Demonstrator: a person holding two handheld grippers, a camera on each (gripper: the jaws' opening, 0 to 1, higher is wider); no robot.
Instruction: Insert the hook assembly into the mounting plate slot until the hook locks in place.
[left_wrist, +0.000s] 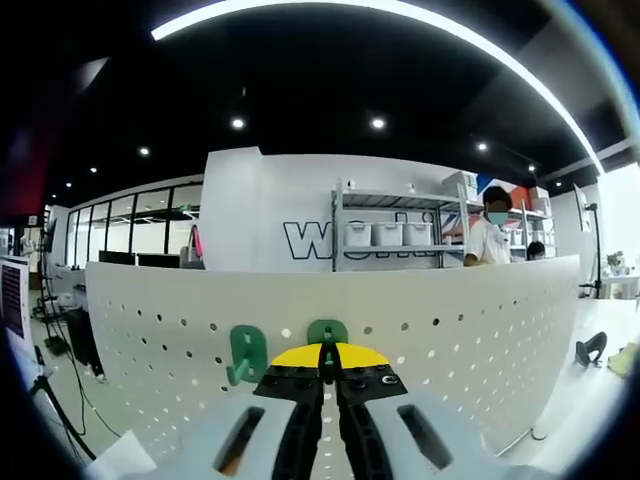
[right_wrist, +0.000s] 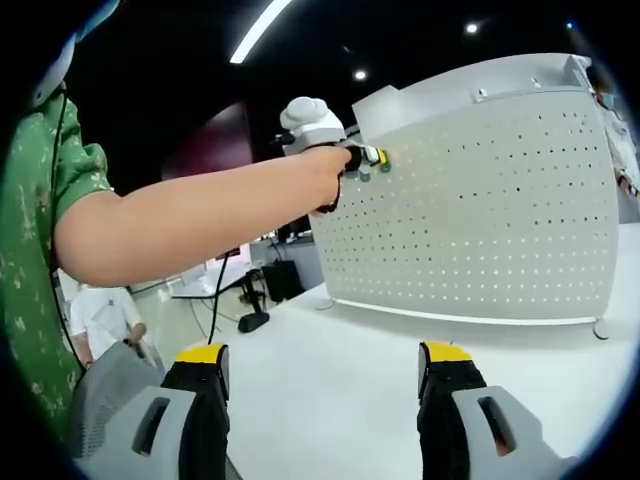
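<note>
Green hook (left_wrist: 327, 332) pinched by left gripper (left_wrist: 329, 372), seemingly upright against pegboard (left_wrist: 450, 320)

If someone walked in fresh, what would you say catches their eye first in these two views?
Probably the white pegboard panel standing upright on the table, with two green hooks on its face. The left claw is shut on the right-hand green hook, pressed up against the panel. In the right gripper view, a bare arm stretches across towards the panel, while the right claw hangs open.

The right gripper (right_wrist: 320, 385) hangs over the white table (right_wrist: 350, 380), jaws wide apart and empty. Beyond, a bare arm (right_wrist: 190, 225) in a green sleeve holds the left gripper (right_wrist: 372, 157) against the upright pegboard (right_wrist: 480, 200) — touching its top left corner.
</note>
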